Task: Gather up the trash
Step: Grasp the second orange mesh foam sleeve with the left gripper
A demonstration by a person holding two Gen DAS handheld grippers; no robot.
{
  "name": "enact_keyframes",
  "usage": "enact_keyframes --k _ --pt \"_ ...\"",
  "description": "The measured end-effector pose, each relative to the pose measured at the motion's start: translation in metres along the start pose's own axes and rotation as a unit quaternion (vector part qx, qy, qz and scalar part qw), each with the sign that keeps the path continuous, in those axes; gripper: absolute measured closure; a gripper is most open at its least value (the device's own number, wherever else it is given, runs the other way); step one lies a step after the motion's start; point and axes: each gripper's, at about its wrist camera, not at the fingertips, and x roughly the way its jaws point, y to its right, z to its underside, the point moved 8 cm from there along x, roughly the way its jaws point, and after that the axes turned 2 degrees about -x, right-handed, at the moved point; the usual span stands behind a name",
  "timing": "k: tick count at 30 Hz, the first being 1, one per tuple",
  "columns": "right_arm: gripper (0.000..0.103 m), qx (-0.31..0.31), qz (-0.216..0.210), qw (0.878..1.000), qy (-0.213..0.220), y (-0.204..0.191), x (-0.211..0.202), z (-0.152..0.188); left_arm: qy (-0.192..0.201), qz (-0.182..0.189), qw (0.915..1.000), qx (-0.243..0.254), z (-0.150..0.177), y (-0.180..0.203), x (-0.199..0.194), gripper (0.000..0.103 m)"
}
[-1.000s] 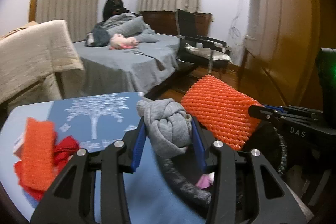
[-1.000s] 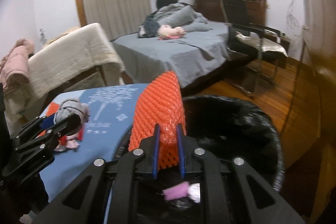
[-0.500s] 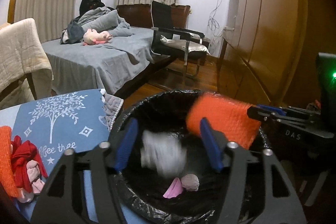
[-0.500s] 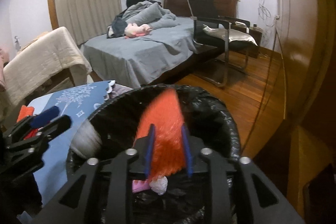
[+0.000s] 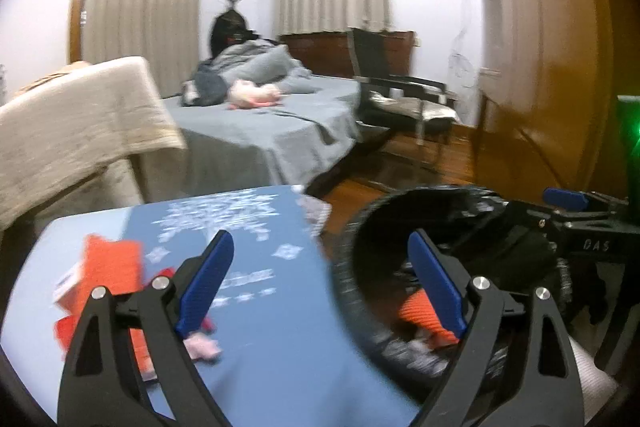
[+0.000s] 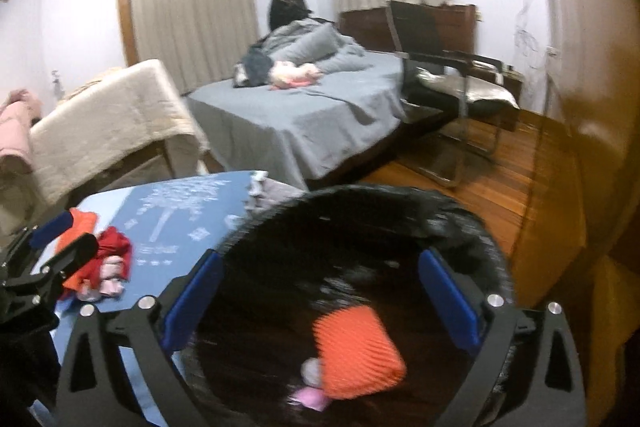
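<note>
A black-lined trash bin [image 6: 400,203] stands right of a blue table [image 5: 280,327]. An orange ribbed piece [image 6: 356,347] lies inside it with small pink and white scraps [image 6: 312,387]; it also shows in the left wrist view [image 5: 420,315]. My right gripper [image 6: 320,295] is open and empty over the bin. My left gripper [image 5: 320,283] is open and empty over the table's right edge and the bin rim [image 5: 344,267]. Orange and red trash [image 5: 108,275] with a pink scrap [image 5: 200,347] lies on the table at the left, also in the right wrist view [image 6: 104,255].
A grey bed [image 6: 304,115] with bedding stands behind the table. A black chair [image 6: 440,67] stands on the wood floor to the right. A beige-draped piece of furniture [image 5: 72,123] is at the left. A wooden wardrobe [image 5: 552,67] fills the right side.
Both grippers opened. The grey bundle dropped from the left gripper and the orange piece from the right one into the bin. The left gripper swung back left toward the table.
</note>
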Motion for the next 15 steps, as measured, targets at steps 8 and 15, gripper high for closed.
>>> enact_keyframes --k 8,15 --pt "0.006 -0.041 -0.079 0.996 0.002 -0.093 0.020 -0.005 0.004 -0.088 0.9960 -0.013 0.010 -0.069 -0.031 0.016" --pt "0.006 -0.060 -0.117 0.991 0.003 -0.147 0.038 -0.006 -0.007 -0.140 0.9893 -0.039 0.024 -0.127 -0.040 0.017"
